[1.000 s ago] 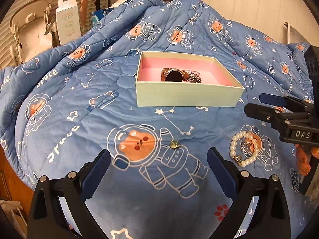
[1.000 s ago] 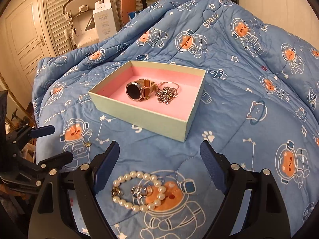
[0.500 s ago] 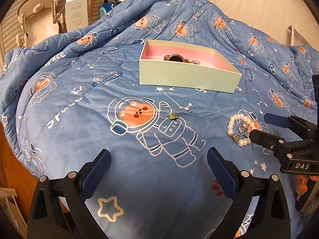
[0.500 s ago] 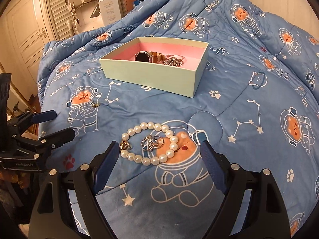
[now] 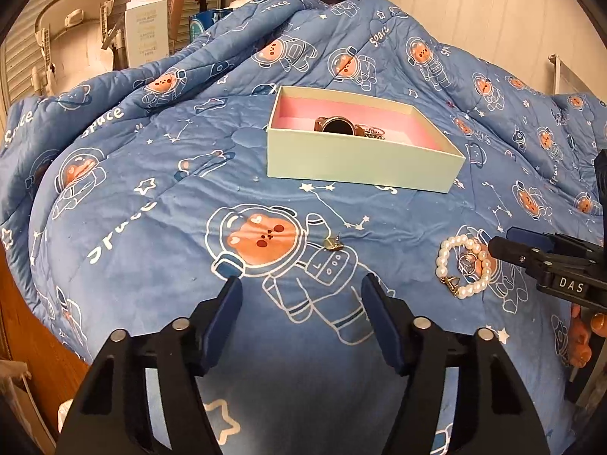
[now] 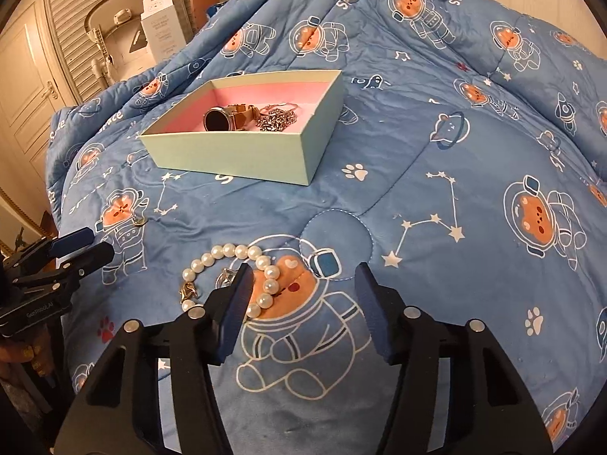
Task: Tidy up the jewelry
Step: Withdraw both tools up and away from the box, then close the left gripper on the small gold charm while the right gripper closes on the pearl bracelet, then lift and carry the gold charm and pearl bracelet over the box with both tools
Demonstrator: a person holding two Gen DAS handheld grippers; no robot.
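L hand-held gripper (image 5: 299, 295): jaws just narrowed to half-open, empty; small gold earring (image 5: 334, 243) just ahead on blue quilted bed cover (image 5: 151, 227). R hand-held gripper (image 6: 303, 284): likewise half-open, closing; white pearl bracelet (image 6: 227, 265) at its left pad, not gripped.

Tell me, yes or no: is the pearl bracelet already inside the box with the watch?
No: the pearl bracelet lies on the blue quilt in front of the box, which holds only the watch and a chain.
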